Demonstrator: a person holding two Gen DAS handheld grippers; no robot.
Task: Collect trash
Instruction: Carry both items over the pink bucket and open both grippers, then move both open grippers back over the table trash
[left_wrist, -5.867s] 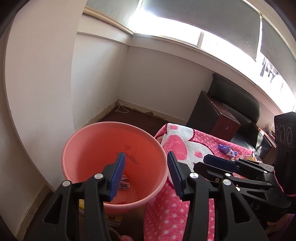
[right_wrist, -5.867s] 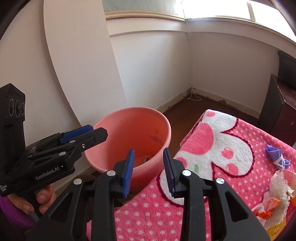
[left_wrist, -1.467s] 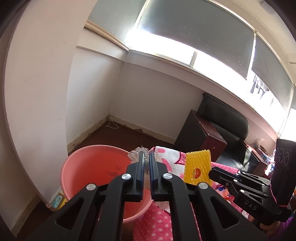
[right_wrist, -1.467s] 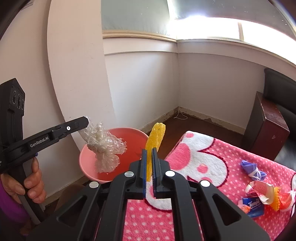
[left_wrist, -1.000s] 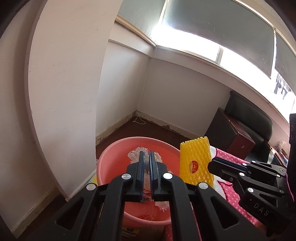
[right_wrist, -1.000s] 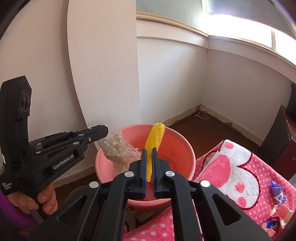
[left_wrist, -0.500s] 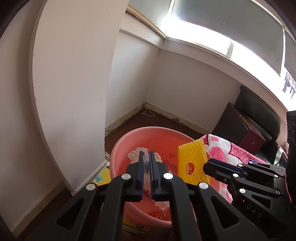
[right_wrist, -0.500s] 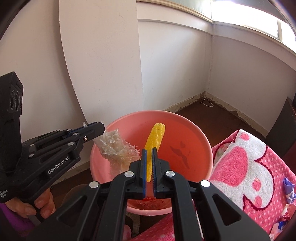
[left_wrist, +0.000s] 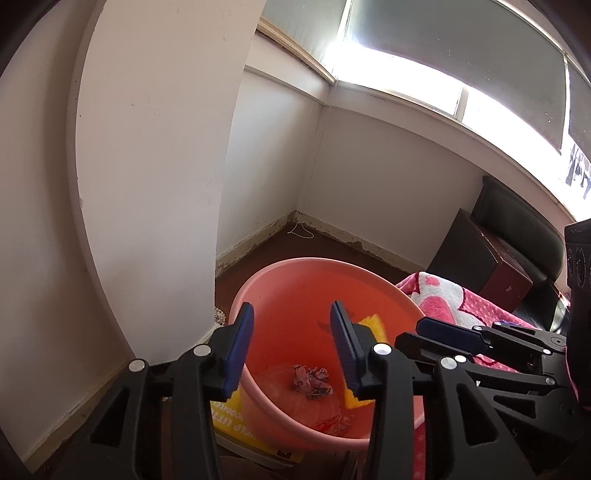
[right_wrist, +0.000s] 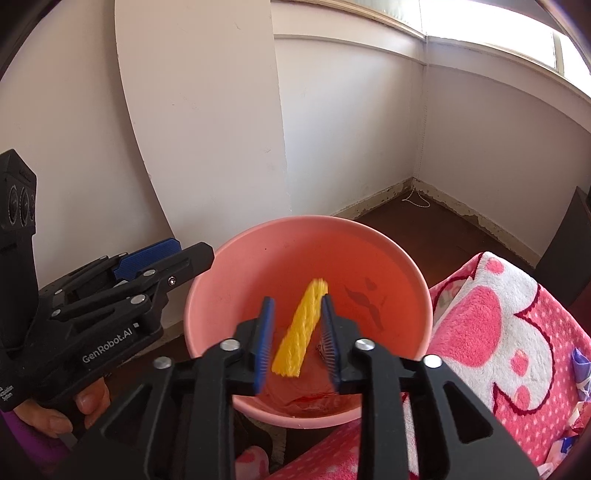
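Left claw (left_wrist: 291, 345): jaws parted, having just been opening; nothing between the blue pads; it hangs over the near-left rim of the basin.
Right claw (right_wrist: 297, 341): jaws parted, having just been opening; the pads stand clear of the yellow piece seen between them.
Pink basin (right_wrist: 229, 258): directly below and ahead of both claws, on dark floor beside a white wall; a moustache print shows on its inner wall.
Yellow foam net (right_wrist: 301, 328): loose in the gap of the right claw, slightly blurred, above the basin's inside; in the left wrist view it shows partly behind the left claw's right finger (left_wrist: 375, 325).
Bubble wrap (left_wrist: 295, 397): clear, lying on the basin floor below the left claw.
Crumpled wrappers (left_wrist: 312, 380): small heap on the bubble wrap.
Pink blanket (right_wrist: 509, 325): right of the right claw, polka-dotted, with a few scraps at its far right edge.
Hand (right_wrist: 74, 410): grips the left claw's handle.
Yellow box (left_wrist: 236, 417): partly under the basin, below the left claw.
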